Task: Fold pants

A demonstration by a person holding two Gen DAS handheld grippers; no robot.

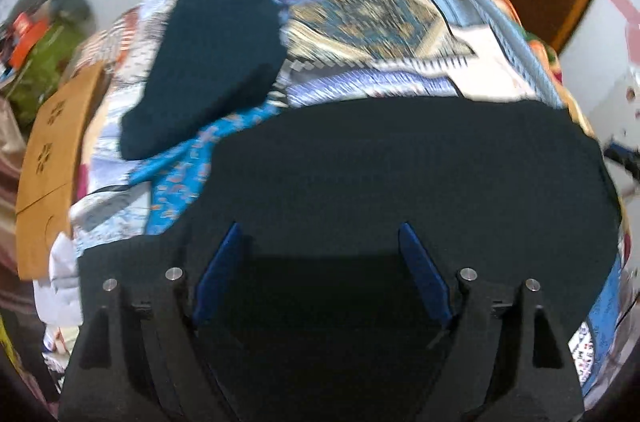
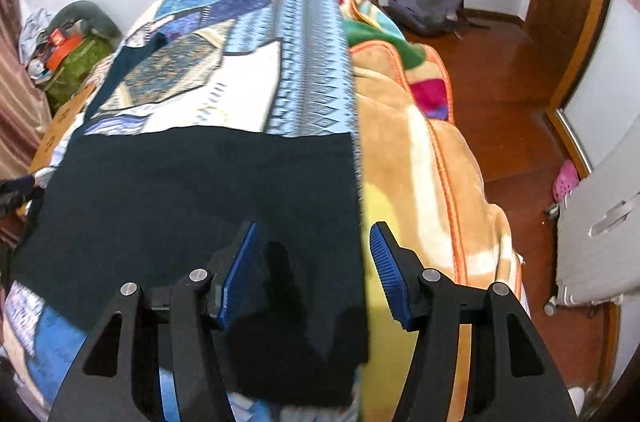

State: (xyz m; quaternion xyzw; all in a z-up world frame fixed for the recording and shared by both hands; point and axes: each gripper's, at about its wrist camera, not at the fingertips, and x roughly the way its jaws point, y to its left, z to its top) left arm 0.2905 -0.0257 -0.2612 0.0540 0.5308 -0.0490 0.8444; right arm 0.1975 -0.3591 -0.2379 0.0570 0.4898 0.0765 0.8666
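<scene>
My left gripper [image 1: 320,234] hangs over the dark pants [image 1: 400,174], jaws wide apart, nothing between the blue pads [image 1: 218,274]. Pants lie flat on the patchwork bedspread [image 1: 372,18]; one dark leg [image 1: 216,62] angles off up-left. My right gripper [image 2: 314,234] stands half open above the pants' right edge [image 2: 352,222], pads not pressing the cloth. Beside that edge: orange fleece blanket [image 2: 400,142]. Further off: wooden floor [image 2: 500,82], grey backpack [image 2: 430,8], pink clog [image 2: 565,178], white suitcase [image 2: 596,242]. Cluttered green bag [image 1: 36,62] at left, blurred.
</scene>
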